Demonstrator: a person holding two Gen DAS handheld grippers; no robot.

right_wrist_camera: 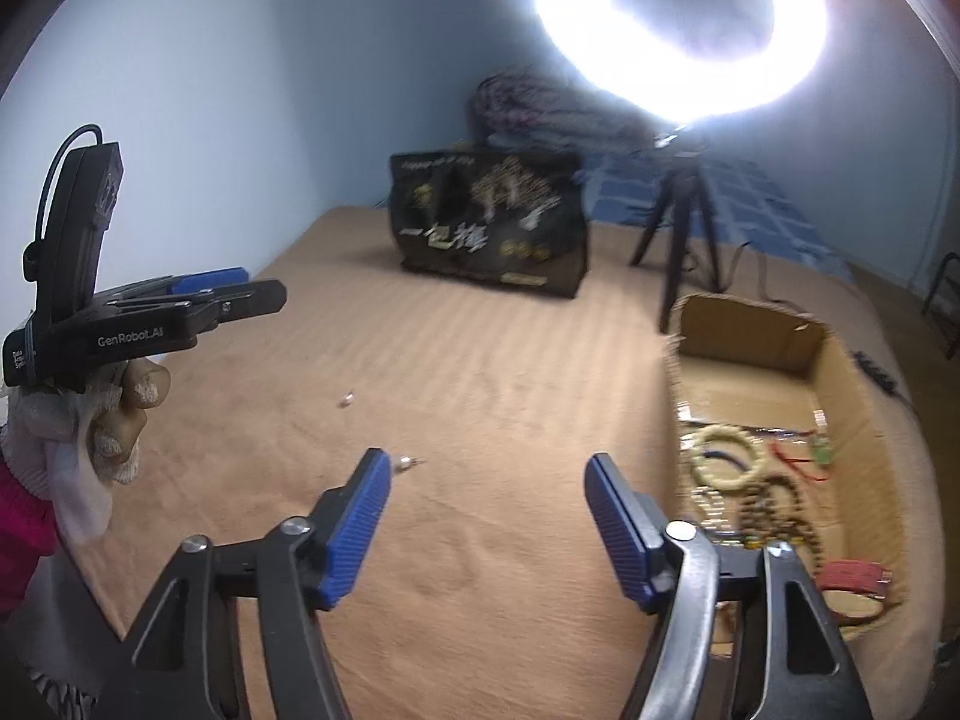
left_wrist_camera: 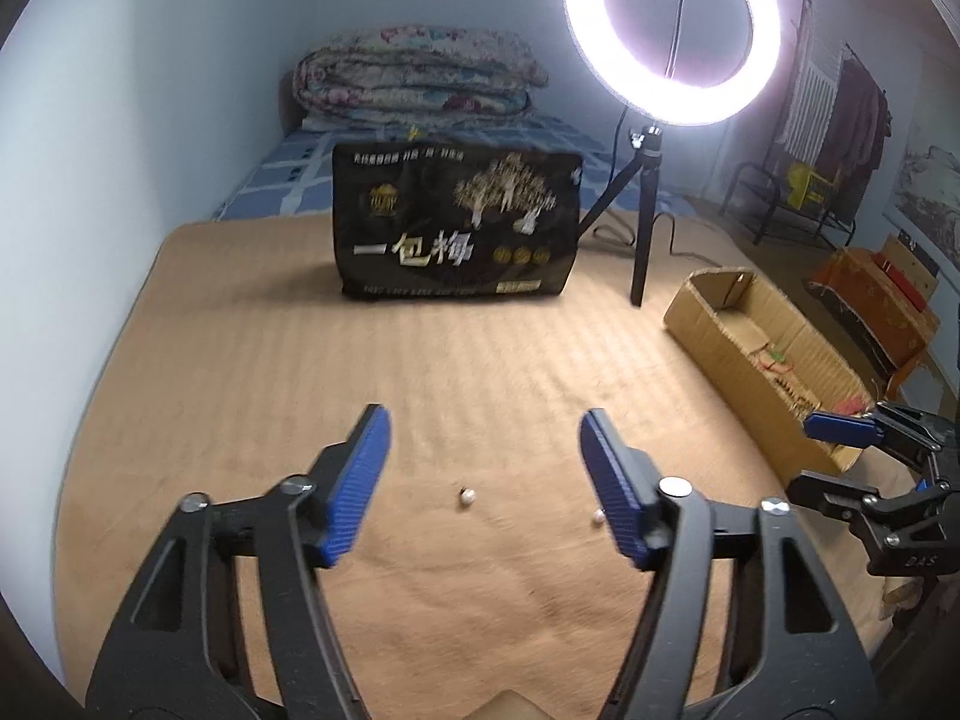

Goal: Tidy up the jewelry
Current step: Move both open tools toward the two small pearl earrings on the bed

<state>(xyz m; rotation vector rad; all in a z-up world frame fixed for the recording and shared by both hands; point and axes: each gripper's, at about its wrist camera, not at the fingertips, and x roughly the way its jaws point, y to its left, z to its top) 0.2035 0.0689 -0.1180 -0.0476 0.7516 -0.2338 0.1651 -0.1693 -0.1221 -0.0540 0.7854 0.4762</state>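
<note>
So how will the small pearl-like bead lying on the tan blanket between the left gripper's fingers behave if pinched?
The pearl-like bead looks round and glossy, so it may roll or squirt out from flat pads. It is tiny beside the left gripper, so probably very light. The soft tan blanket may let it sink slightly, hindering a clean pinch.

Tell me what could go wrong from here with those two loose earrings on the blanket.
The earrings are tiny against the wide blue pads of the left tongs, so a pinch may miss or flick one away. One sits right by a pad and could get nudged. On the soft blanket, pressing down may bury them.
</note>
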